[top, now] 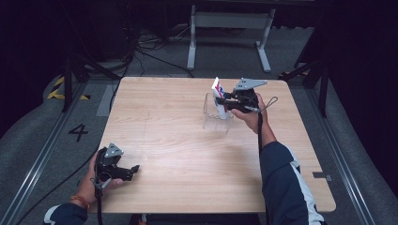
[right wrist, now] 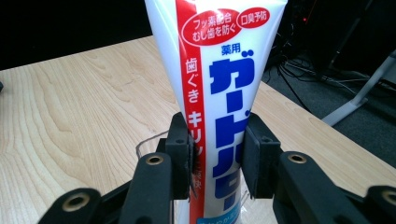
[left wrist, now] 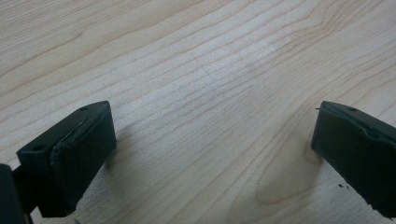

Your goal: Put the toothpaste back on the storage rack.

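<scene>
Tube [right wrist: 219,93] clenched in right gripper [right wrist: 217,161], lowering into clear holder [top: 217,123] at 1 o'clock, not seated; left gripper [left wrist: 210,154] released, idle.

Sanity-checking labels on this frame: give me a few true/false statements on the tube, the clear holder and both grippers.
1. The right gripper is shut on the toothpaste tube. True.
2. The tube lies flat on the table. False: it stands roughly upright, its lower end in the clear holder.
3. The left gripper is open with bare wood between its jaws. True.
4. The left gripper is holding the clear holder steady. False: it sits at the near left corner of the table, well apart from the holder.
5. The tube is green and yellow. False: it is white with a red stripe and blue lettering.
</scene>
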{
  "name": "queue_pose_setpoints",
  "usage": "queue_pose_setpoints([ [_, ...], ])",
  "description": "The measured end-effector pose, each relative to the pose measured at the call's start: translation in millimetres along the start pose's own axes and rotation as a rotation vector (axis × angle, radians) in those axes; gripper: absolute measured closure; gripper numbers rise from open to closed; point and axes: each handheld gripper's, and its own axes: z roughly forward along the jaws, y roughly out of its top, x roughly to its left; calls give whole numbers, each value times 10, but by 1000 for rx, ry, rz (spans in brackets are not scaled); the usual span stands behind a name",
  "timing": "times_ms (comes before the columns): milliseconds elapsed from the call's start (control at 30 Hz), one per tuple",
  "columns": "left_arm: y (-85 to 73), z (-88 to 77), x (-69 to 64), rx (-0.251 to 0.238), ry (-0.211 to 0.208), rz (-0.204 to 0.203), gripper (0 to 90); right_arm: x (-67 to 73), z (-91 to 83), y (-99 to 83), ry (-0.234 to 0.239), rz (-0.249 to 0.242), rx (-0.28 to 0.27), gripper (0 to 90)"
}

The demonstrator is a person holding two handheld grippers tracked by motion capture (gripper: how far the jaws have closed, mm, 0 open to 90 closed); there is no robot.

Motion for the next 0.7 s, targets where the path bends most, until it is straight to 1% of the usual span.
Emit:
queue_pose_setpoints([
  [233, 0, 0, 0, 0, 0, 1, 3, -9, 28, -83, 1, -2, 25, 680],
  [333, 0, 0, 0, 0, 0, 0, 3, -7, 49, -141, 4, -8, 52, 679],
  [400, 0, 0, 0, 0, 0, 0, 3, -3, 57, -154, 6, -8, 56, 678],
  [500, 0, 0, 0, 0, 0, 0, 3, -1, 66, -192, 5, -19, 87, 677],
  [600, 0, 0, 1, 0, 0, 1, 3, -6, 69, -205, 11, -19, 95, 676],
  [700, 0, 0, 0, 0, 0, 0, 3, 1, 86, -213, 10, -31, 122, 675],
])
